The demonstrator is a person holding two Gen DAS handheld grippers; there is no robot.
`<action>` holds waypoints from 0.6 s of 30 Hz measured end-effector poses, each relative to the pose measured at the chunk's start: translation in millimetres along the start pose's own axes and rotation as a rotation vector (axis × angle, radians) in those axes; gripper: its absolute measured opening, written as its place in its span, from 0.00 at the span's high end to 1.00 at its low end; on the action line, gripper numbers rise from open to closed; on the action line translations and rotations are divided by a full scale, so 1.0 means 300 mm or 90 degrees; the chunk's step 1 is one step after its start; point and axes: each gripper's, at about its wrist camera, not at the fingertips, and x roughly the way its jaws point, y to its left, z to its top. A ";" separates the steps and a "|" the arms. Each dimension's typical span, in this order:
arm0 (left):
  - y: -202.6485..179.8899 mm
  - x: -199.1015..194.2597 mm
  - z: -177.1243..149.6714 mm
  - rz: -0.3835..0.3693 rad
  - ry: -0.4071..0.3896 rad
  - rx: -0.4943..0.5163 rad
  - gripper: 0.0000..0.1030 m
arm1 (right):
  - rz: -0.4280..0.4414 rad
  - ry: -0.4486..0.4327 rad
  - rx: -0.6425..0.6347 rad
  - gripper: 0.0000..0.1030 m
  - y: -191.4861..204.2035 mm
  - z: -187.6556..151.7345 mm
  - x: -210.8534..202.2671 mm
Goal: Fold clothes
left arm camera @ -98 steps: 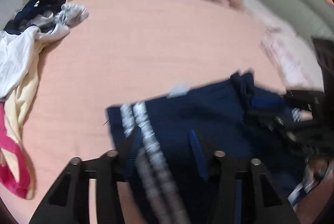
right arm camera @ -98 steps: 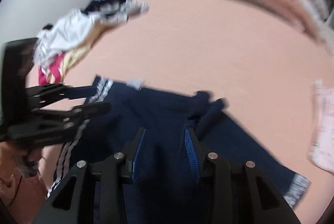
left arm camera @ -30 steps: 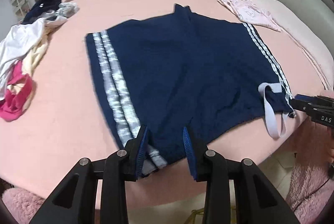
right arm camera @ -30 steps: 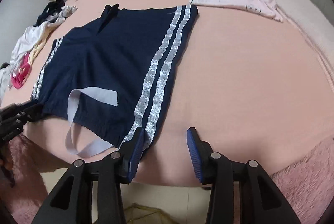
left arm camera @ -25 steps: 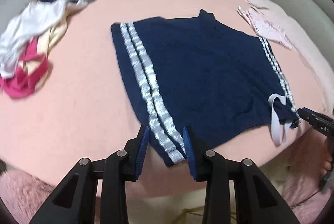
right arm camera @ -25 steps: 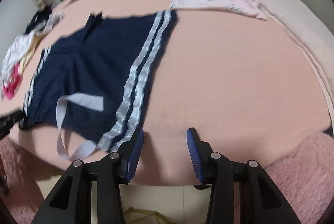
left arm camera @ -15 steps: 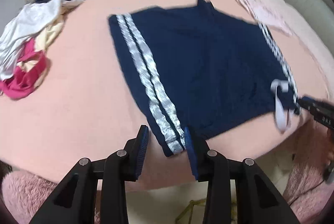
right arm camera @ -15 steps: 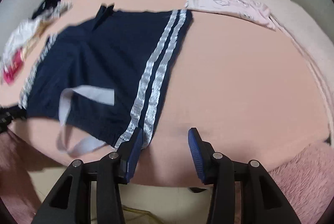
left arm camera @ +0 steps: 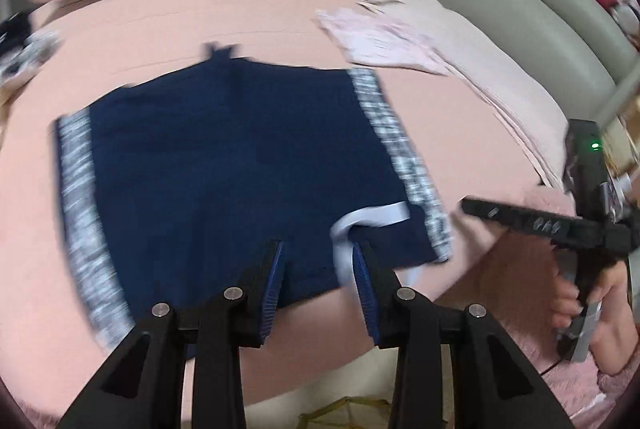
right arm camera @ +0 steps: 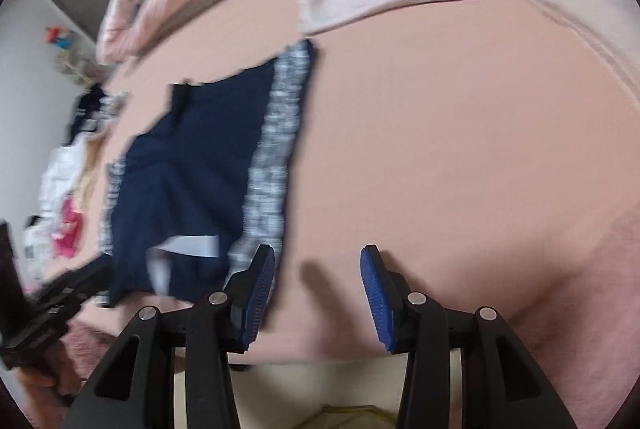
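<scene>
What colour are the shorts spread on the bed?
Navy shorts with white-grey side stripes; clearest in the left wrist view.

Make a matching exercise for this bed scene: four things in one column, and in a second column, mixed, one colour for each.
Things:
1. shorts
2. drawstring
3. bed sheet
4. pads of the right tool

Colours:
A. white
B. bright blue
C. navy with pale side stripes
D. peach pink

Pairs: 1-C, 2-A, 3-D, 4-B
</scene>
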 end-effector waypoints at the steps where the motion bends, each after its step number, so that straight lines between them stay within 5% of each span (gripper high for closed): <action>1: -0.024 0.023 0.010 0.006 0.007 0.009 0.68 | 0.009 0.013 0.008 0.57 -0.019 -0.013 0.004; 7: 0.001 0.052 0.013 0.067 0.025 -0.017 0.68 | 0.198 0.078 0.099 0.49 -0.008 -0.026 0.071; 9: 0.054 0.029 -0.019 0.077 0.028 -0.038 0.68 | 0.208 0.085 0.090 0.48 0.027 -0.021 0.102; 10: 0.084 0.017 -0.035 0.086 0.030 -0.049 0.68 | 0.197 0.084 0.070 0.52 0.047 -0.016 0.113; 11: 0.119 0.003 -0.050 0.096 0.031 -0.065 0.68 | 0.179 0.085 0.045 0.81 0.071 -0.001 0.129; 12: 0.155 -0.017 -0.065 0.099 0.027 -0.088 0.68 | 0.165 0.087 0.022 0.96 0.098 0.021 0.137; 18: 0.321 -0.148 -0.096 0.076 -0.031 -0.200 0.68 | 0.178 0.048 -0.086 0.96 0.344 0.171 0.119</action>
